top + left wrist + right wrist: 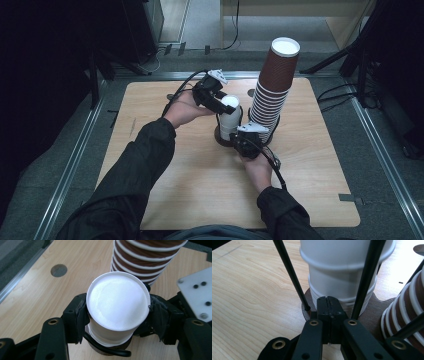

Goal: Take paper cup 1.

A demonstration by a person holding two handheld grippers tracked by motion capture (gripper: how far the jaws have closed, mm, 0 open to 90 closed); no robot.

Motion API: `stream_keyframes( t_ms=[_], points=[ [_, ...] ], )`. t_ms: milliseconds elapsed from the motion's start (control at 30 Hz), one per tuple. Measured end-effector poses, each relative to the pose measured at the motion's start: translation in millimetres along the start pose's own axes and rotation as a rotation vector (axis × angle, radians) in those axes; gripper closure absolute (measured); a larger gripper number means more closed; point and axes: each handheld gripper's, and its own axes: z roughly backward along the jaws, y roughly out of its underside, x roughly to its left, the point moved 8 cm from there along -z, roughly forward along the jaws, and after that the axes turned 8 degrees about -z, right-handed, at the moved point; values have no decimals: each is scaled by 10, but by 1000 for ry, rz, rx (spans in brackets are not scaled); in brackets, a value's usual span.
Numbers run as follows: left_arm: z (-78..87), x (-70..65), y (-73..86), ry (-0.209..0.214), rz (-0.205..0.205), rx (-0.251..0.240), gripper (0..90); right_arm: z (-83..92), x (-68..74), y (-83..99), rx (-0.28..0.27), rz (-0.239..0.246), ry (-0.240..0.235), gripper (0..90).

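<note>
white paper cup | smooth, round, upside down | left fingers pinching it | right fingers pressed together, perhaps on holder base

White cups stacked upside down in holder, mid-table. Taller cup stack just right. Left gripper at top cup; right gripper at holder base.

My left gripper comes in from the left, the hand under it with the palm turned up, its jaws clamped on both sides of the white cup. My right gripper reaches in from below, low and near level, jaws pressed tight together with nothing between them. Both forearms, in dark sleeves, angle inward toward each other.
</note>
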Motion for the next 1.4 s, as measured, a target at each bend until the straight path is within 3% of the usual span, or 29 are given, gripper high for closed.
stream_keyframes(
  t_ms=[300, 767, 1033, 1200, 1400],
  points=[
    [200, -13, -130, -5, -15, -14, 358, 16, 17, 23, 8, -2, -9, 892],
    [692, -72, -330, -23, -31, -61, 359, 164, 128, 57, 48, 84, -39, 891],
    [895, -218, -284, -22, -55, -55, 359, 419, 207, 80, 105, 147, -145, 835],
    [995, -337, -186, -15, -51, -80, 359, 575, 229, 100, 173, 76, -247, 726],
    [1045, -492, -32, -15, -59, -89, 358, 723, 282, 101, 183, 108, -342, 641]
  ],
)
